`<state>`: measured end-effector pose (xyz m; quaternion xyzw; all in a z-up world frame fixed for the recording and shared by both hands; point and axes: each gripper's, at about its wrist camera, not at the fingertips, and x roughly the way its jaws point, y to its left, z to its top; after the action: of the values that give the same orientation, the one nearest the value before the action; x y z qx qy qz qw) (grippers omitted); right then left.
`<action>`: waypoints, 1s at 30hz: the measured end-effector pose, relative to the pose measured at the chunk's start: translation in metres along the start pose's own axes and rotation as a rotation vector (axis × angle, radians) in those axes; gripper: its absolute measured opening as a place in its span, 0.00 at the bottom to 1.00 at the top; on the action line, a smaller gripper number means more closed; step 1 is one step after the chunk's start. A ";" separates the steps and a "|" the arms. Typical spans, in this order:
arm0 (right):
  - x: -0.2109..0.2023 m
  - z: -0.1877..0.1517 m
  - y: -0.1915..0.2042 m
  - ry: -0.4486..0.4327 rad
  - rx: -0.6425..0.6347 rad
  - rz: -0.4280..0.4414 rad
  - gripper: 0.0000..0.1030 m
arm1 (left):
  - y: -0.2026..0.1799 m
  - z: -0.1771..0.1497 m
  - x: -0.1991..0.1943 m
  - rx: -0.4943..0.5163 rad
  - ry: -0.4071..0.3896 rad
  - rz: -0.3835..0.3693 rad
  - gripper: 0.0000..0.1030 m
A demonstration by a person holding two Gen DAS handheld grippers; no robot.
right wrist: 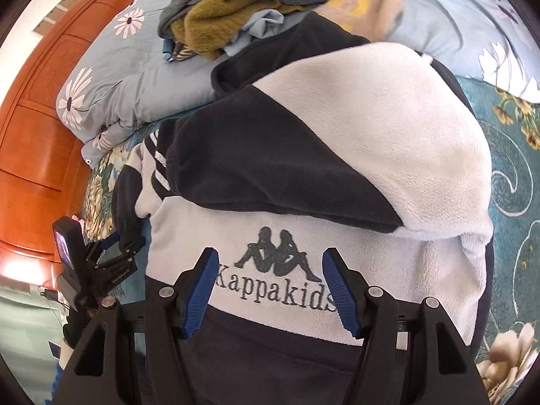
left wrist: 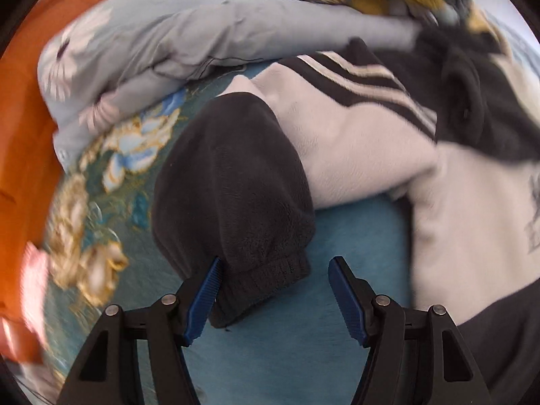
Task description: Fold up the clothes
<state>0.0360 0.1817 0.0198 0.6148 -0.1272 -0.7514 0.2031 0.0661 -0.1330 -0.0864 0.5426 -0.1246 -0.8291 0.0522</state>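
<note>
From my remote seat, both cameras look down on a black-and-white fleece jacket (right wrist: 337, 182) lying on a bed covered with a teal flowered bedspread (right wrist: 513, 175). In the left wrist view, my left hand-held gripper (left wrist: 275, 270) stands spread over the jacket's black sleeve (left wrist: 233, 182); the elastic cuff (left wrist: 266, 280) lies between the blue pads, the left pad (left wrist: 206, 300) right against the fleece and the right pad clear of it over bare bedspread (left wrist: 354, 222), so nothing is pinched. This view alone shows the sleeve's full length, its white upper part with black stripes running toward the jacket's body at the right. The right wrist view gives what the left cannot: the jacket's chest with an embroidered logo (right wrist: 275, 270) of two seated figures over the word "Kappakids", sitting between the spread pads of my right hand-held gripper (right wrist: 268, 263), which hangs over the fabric without closing on it. One sleeve is folded across the chest above the logo. At the far left of this view the left hand-held gripper (right wrist: 114, 243) appears small, by the dark cuff. Both views show a folded pale-blue daisy quilt (right wrist: 141, 81) behind the jacket, a heap of other clothes (right wrist: 236, 10) on top of it, and an orange wooden wardrobe (right wrist: 44, 108) beyond.
</note>
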 end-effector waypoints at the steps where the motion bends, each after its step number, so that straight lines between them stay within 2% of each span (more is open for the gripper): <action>1: 0.001 0.000 -0.002 0.003 0.003 -0.002 0.63 | 0.003 -0.002 0.000 -0.001 -0.011 -0.010 0.65; 4: 0.006 0.002 -0.007 0.012 0.019 -0.004 0.63 | 0.019 -0.004 0.001 -0.039 -0.025 -0.040 0.39; 5: 0.008 0.002 -0.009 0.015 0.029 0.000 0.63 | 0.027 -0.002 0.000 -0.075 -0.031 -0.066 0.33; 7: 0.011 0.003 -0.012 0.019 0.047 0.008 0.63 | 0.045 0.000 -0.003 -0.155 -0.046 -0.128 0.28; 9: 0.012 0.004 -0.013 0.018 0.064 0.019 0.63 | 0.067 0.001 -0.007 -0.261 -0.064 -0.212 0.26; 15: 0.012 0.004 -0.017 0.014 0.090 0.057 0.63 | 0.157 -0.010 -0.041 -0.715 -0.167 -0.539 0.25; 17: 0.010 0.004 -0.020 0.008 0.102 0.077 0.63 | 0.179 -0.007 -0.060 -0.806 -0.213 -0.630 0.25; 20: 0.004 0.002 -0.028 -0.007 0.124 0.105 0.63 | 0.191 0.012 -0.090 -0.840 -0.240 -0.723 0.24; 23: -0.004 -0.001 -0.039 -0.024 0.143 0.126 0.63 | 0.181 0.042 -0.114 -0.817 -0.238 -0.822 0.24; 27: -0.020 -0.005 -0.055 -0.056 0.171 0.150 0.63 | 0.133 0.089 -0.138 -0.750 -0.243 -0.998 0.24; 30: -0.034 -0.009 -0.070 -0.088 0.192 0.164 0.63 | 0.084 0.123 -0.147 -0.687 -0.236 -1.098 0.24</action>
<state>0.0395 0.2602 0.0171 0.5855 -0.2570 -0.7428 0.1985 0.0097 -0.1630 0.1130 0.3854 0.4370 -0.7818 -0.2222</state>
